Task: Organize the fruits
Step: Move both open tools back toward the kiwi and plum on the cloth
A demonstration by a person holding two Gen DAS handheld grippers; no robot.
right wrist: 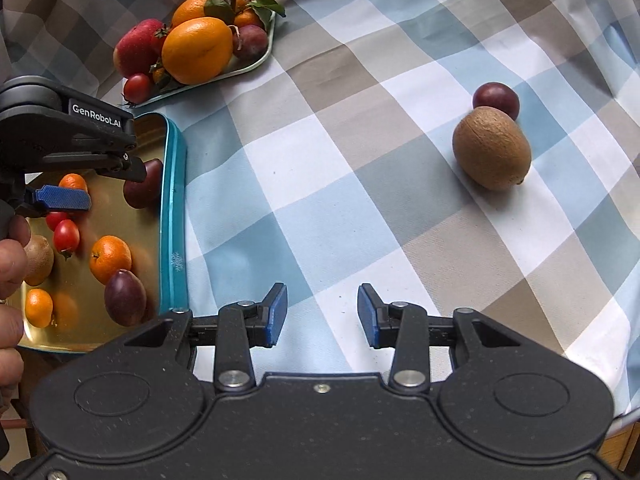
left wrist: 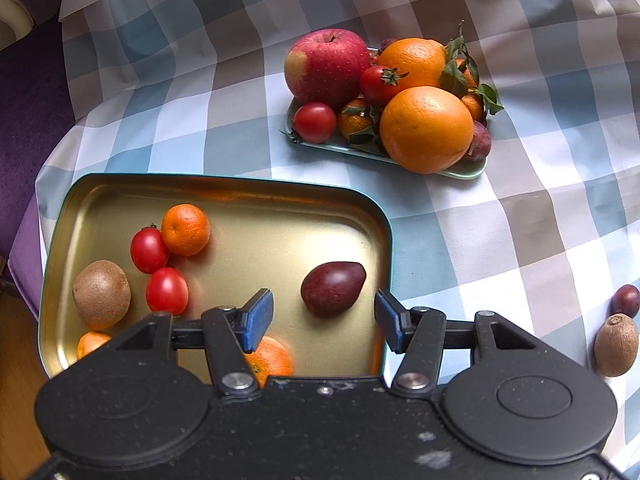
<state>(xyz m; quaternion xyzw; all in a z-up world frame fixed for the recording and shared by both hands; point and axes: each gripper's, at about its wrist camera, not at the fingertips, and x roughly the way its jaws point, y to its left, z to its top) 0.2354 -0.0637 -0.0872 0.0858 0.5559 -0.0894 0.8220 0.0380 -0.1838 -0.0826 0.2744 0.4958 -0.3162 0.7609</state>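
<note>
A gold tin (left wrist: 224, 180) with a teal rim holds a kiwi (left wrist: 102, 294), two cherry tomatoes (left wrist: 149, 250), several mandarins (left wrist: 185, 229) and a dark plum (left wrist: 333, 288). My left gripper (left wrist: 324, 320) hangs open over the tin. The plum lies on the tin floor just past its blue pads (left wrist: 260, 316), touching neither. My right gripper (right wrist: 322, 316) stands open over bare cloth, nothing between its fingers. Ahead of it to the right, a loose kiwi (right wrist: 492, 148) and a plum (right wrist: 496, 100) rest on the cloth, touching each other.
A pale green plate (left wrist: 460, 172) at the back carries an apple (left wrist: 326, 64), two oranges (left wrist: 426, 128), tomatoes, leafy mandarins and plums. The checked cloth (right wrist: 320, 160) covers the table. A person's hand (right wrist: 10, 248) grips the left tool beside the tin (right wrist: 174, 200).
</note>
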